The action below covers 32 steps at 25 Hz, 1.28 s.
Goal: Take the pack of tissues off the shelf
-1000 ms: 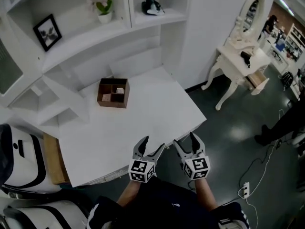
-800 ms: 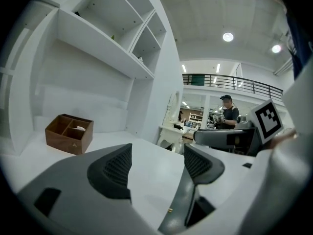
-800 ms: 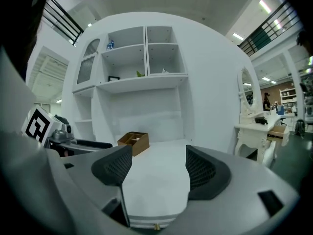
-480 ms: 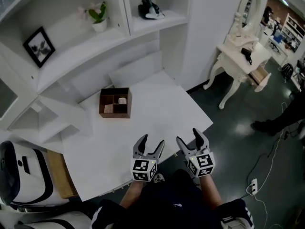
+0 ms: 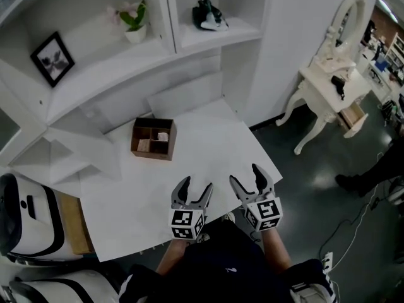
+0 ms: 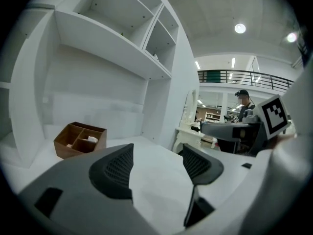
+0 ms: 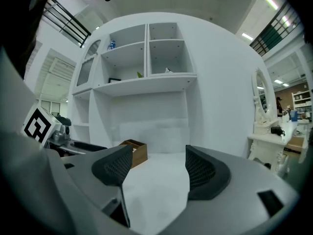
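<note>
A dark green and white pack of tissues (image 5: 209, 15) lies on the upper right shelf, small in the right gripper view (image 7: 167, 70). Both grippers hover side by side over the white desk's near edge (image 5: 252, 175), far below the pack. My left gripper (image 5: 194, 188) (image 6: 156, 163) has its jaws wide and closing slightly, with nothing between them. The right gripper (image 5: 246, 178) (image 7: 154, 168) is open and empty too.
A brown wooden divided box (image 5: 153, 139) (image 6: 80, 139) (image 7: 134, 151) sits on the desk. A potted plant (image 5: 134, 24) and a framed picture (image 5: 52, 57) stand on the shelf left of the pack. A white dressing table (image 5: 334, 81) stands to the right, cables on the dark floor.
The head view has shifted a little, so the shelves sit further right. Both grippers stay together over the desk's near edge.
</note>
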Each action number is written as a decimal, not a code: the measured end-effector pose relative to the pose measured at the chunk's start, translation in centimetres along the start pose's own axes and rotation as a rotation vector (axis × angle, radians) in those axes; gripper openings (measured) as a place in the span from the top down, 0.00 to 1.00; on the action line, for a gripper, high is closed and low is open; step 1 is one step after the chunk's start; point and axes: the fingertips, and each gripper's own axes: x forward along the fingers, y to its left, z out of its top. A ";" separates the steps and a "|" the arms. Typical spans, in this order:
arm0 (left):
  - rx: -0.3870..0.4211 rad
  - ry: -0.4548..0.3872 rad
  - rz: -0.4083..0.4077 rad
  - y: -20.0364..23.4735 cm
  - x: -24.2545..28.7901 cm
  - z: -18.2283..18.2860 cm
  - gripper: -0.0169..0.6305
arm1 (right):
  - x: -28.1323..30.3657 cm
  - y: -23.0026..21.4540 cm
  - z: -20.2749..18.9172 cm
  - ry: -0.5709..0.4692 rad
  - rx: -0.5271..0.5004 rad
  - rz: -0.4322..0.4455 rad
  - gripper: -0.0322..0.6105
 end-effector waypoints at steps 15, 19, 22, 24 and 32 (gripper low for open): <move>0.011 -0.054 0.084 1.4 2.6 3.5 0.52 | 4.2 -3.7 16.5 -0.302 -0.176 0.025 0.46; -0.009 -0.037 0.105 2.0 3.1 3.5 0.52 | 5.9 -3.7 20.3 -0.311 -0.238 0.045 0.52; -0.026 -0.030 0.115 2.3 3.5 3.4 0.52 | 7.2 -3.5 23.0 -0.333 -0.279 0.053 0.52; -0.025 -0.033 0.120 2.4 3.6 3.5 0.52 | 7.9 -3.3 25.1 -0.364 -0.296 0.061 0.52; -0.053 -0.057 0.174 4.2 3.5 4.1 0.53 | 11.3 -3.3 33.6 -0.469 -0.362 0.007 0.56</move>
